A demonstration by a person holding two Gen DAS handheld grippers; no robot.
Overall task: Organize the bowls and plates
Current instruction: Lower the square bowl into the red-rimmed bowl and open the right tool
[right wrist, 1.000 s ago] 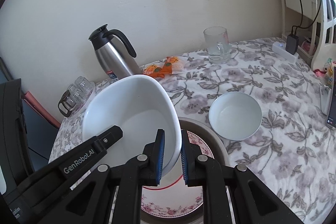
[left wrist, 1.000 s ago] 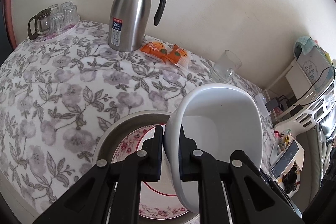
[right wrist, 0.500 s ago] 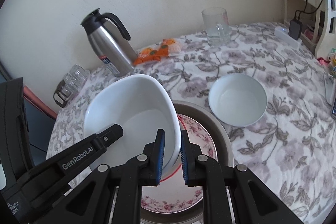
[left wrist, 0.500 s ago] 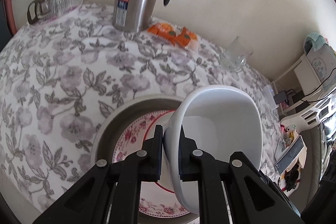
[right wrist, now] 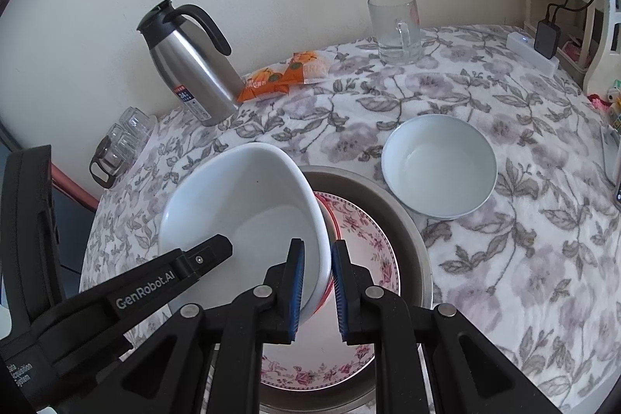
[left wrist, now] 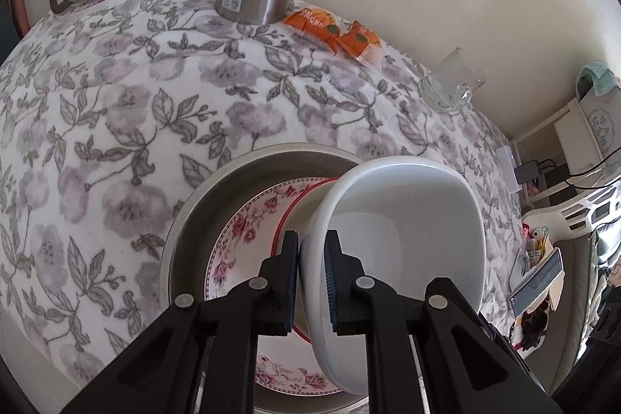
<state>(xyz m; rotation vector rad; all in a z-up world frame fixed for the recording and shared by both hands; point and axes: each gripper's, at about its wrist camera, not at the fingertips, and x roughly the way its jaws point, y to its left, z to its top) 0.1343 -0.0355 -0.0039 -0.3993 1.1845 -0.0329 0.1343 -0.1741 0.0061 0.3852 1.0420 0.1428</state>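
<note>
The flowered tablecloth (right wrist: 504, 258) carries everything here — on it sits a round metal tray (right wrist: 411, 239) with a rose-patterned plate (right wrist: 372, 243) lying inside it, and I hold a large white bowl (right wrist: 240, 212) tilted over that plate, whether touching it I cannot tell. Beside the tray rests a smaller white bowl (right wrist: 438, 165) (upright, on the cloth). My left gripper (left wrist: 312, 258) is clenched on one side of the large bowl's rim and my right gripper (right wrist: 317, 268) is clamped on the opposite side — each with one pad inside the wall and one outside.
</note>
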